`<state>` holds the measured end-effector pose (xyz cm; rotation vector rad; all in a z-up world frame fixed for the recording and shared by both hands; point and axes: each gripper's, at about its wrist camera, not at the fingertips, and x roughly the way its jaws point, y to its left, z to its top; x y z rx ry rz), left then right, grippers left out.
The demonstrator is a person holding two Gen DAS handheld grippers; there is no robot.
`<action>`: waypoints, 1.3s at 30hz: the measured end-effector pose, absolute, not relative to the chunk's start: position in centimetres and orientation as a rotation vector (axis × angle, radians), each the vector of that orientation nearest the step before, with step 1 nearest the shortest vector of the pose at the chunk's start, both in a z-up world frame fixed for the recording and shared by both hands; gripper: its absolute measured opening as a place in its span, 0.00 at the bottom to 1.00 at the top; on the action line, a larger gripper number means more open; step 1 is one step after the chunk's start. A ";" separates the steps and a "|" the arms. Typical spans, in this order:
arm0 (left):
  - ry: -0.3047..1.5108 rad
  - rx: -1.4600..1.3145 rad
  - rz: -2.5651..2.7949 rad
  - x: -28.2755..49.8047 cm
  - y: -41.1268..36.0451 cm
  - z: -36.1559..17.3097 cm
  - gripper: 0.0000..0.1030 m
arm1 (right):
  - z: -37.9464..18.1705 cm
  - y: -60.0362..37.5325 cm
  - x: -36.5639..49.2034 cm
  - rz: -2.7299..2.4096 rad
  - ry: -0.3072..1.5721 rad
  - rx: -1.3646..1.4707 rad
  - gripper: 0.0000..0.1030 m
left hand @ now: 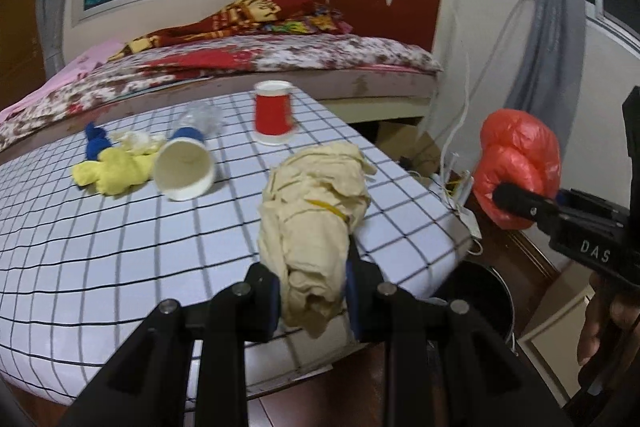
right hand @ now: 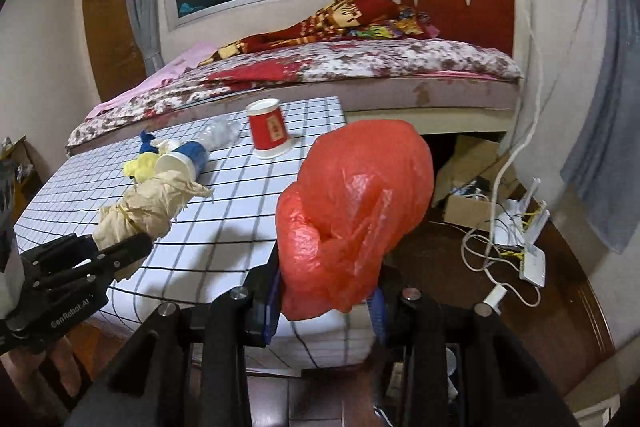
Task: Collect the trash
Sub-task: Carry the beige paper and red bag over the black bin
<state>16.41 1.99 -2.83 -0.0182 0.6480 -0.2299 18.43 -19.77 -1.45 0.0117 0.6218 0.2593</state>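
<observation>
The left tongs [left hand: 312, 301] clamp a beige rag bundle [left hand: 316, 215], the right tongs [right hand: 326, 303] a red plastic bag [right hand: 356, 211], both beside the counter [left hand: 120, 259], probably above its edge.

- A white cloth with a black grid pattern is seen on the desk [left hand: 120, 227].
- A beige cloth bundle [left hand: 316, 211] is tied with a yellow band.
- An orange-red plastic bag [right hand: 356, 211] is shown.
- A red paper cup [left hand: 274, 117], white at the rim, stands near the far edge.
- A blue cup [right hand: 192, 157], white inside, lies beside yellow rags [left hand: 112, 171].
</observation>
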 end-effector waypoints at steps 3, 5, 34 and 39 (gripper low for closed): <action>0.653 -0.002 -0.260 16.0 0.3 -2.9 0.26 | -1.8 -21.8 17.6 0.231 0.624 0.028 0.37; 0.655 0.012 -0.282 15.8 -0.9 -3.0 0.26 | -2.1 -22.8 17.2 0.212 0.627 0.035 0.37; 0.805 0.121 -0.553 14.1 -15.4 -8.4 0.26 | -9.1 -36.3 12.9 0.000 0.784 0.135 0.37; 0.868 0.132 -0.576 14.5 -16.9 -10.7 0.26 | -11.6 -37.2 13.9 -0.011 0.844 0.155 0.37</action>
